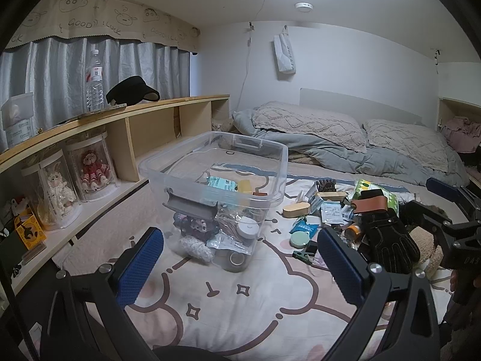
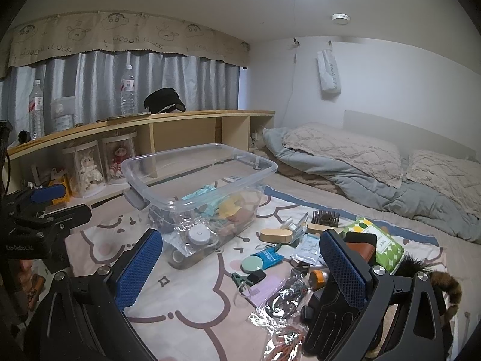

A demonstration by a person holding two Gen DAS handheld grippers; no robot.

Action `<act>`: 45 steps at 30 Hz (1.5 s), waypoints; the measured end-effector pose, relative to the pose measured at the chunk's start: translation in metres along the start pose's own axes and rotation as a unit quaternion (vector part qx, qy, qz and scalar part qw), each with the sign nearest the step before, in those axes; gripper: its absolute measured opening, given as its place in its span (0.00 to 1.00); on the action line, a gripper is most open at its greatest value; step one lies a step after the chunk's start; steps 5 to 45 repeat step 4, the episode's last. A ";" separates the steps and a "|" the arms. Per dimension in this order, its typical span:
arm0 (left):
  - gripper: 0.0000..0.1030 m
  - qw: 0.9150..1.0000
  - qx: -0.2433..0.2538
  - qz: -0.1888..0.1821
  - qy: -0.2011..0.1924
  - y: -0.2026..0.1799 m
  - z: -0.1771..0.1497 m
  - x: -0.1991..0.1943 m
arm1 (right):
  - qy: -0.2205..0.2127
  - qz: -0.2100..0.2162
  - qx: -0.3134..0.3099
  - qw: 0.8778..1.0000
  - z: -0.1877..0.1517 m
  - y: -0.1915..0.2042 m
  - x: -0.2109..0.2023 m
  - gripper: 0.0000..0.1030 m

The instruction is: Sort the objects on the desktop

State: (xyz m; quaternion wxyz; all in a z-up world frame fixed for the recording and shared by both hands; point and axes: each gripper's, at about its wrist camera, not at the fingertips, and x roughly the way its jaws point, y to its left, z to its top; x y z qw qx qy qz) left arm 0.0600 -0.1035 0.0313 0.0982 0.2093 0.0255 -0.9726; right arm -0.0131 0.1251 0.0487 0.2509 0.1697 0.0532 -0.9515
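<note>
Bin (image 1: 216, 162) at 12 o'clock, part-filled, rim clear. My left gripper (image 1: 240, 270) and right gripper (image 2: 240, 267) both spread, empty, over bare blanket (image 1: 240, 316). Clutter pile (image 2: 288, 252) at 2 o'clock.

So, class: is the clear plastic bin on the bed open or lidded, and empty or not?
Open and partly filled: the clear plastic bin has no lid on its rim, and packets and small items lie inside.

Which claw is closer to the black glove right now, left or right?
Right. The right claw hangs just over the black glove, which lies under its right finger. The left claw sits beside it, in front of the clear bin, with the glove off to its right.
</note>
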 end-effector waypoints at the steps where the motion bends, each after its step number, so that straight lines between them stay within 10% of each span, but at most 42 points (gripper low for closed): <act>1: 1.00 1.000 0.000 0.000 0.000 0.000 0.000 0.000 | 0.000 0.000 0.000 1.000 0.000 0.000 0.000 1.00; 45: 1.00 1.000 0.002 0.002 0.000 0.000 0.000 0.000 | 0.000 -0.001 0.000 1.000 0.000 0.000 0.000 1.00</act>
